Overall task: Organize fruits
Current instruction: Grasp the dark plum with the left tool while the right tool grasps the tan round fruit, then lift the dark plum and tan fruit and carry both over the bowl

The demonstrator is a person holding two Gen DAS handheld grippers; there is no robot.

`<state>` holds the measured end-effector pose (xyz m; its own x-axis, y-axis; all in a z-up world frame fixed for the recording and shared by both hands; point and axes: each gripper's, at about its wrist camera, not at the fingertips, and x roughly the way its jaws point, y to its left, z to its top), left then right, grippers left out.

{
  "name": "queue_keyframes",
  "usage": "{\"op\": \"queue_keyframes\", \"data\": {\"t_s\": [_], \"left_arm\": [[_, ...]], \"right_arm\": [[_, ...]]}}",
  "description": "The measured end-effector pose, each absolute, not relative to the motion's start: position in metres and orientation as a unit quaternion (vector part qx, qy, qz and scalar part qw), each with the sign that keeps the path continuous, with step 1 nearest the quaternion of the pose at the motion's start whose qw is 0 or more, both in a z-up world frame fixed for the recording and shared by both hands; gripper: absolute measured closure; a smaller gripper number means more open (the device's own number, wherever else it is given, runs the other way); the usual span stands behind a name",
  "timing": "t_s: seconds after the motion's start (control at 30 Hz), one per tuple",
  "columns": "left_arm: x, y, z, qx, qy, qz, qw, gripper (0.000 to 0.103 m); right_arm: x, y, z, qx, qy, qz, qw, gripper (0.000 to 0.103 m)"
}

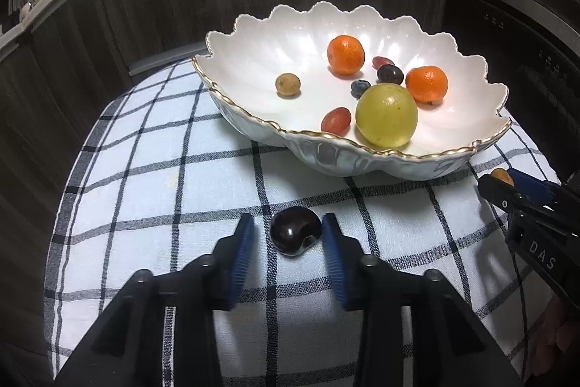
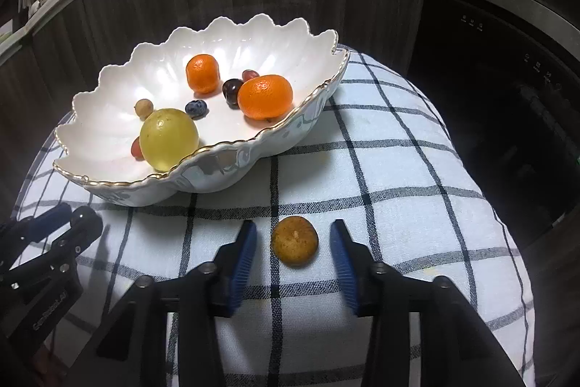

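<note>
Now both grippers are low over the checked cloth (image 1: pixel 152 191), each one with a fruit between its blue pads.

From the left wrist camera, the left gripper (image 1: pixel 288 234) stands around a dark cherry (image 1: pixel 296 230) that lies on the cloth in front of the bowl (image 1: pixel 253 129). The right pad is touching the cherry or is just beside it; on the left side a thin strip of cloth shows between pad and fruit. So the jaws are narrow, but they do not press the cherry from both sides.

From the right wrist camera, the right gripper (image 2: pixel 293 242) stands around a small brown fruit (image 2: pixel 294 241), also on the cloth, near the front wall of the bowl. Cloth shows on both sides of this fruit, so the pads are apart from it and the jaws are narrow but not closed on it.

The white bowl with the gold rim sits at the far part of the cloth. Inside it are two mandarins (image 1: pixel 345 54), a big green grape (image 1: pixel 386 115), a red grape (image 1: pixel 336 120), a blueberry (image 1: pixel 360 88), a dark grape (image 1: pixel 390 74) and a small tan fruit (image 1: pixel 288 84). Behind the dark grape one more reddish fruit is partly hidden.
</note>
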<state>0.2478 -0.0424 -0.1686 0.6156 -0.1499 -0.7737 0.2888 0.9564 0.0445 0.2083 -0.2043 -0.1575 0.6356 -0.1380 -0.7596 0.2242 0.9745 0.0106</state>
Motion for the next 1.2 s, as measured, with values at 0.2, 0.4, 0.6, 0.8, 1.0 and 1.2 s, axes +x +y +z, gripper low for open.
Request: {"op": "queue_keyframes", "data": {"t_s": [0.2, 0.4, 0.6, 0.8, 1.0, 1.2], "left_arm": [[0.245, -0.044, -0.168, 0.084, 0.422, -0.126, 0.894, 0.074], [0.241, -0.043, -0.165, 0.080, 0.422, -0.128, 0.894, 0.075], [0.237, -0.040, -0.153, 0.078, 0.414, -0.128, 0.898, 0.075], [0.230, -0.037, -0.141, 0.076, 0.406, -0.126, 0.902, 0.075], [0.222, -0.035, -0.127, 0.074, 0.396, -0.123, 0.907, 0.075], [0.214, -0.033, -0.112, 0.071, 0.384, -0.121, 0.912, 0.075]], "right_arm": [[0.208, -0.206, -0.158, 0.059, 0.416, -0.094, 0.902, 0.075], [0.207, -0.206, -0.156, 0.059, 0.415, -0.093, 0.903, 0.076], [0.204, -0.205, -0.147, 0.057, 0.407, -0.090, 0.907, 0.076], [0.200, -0.203, -0.133, 0.055, 0.394, -0.088, 0.913, 0.076], [0.194, -0.201, -0.119, 0.052, 0.379, -0.086, 0.920, 0.076], [0.187, -0.199, -0.104, 0.051, 0.364, -0.082, 0.926, 0.076]]}}
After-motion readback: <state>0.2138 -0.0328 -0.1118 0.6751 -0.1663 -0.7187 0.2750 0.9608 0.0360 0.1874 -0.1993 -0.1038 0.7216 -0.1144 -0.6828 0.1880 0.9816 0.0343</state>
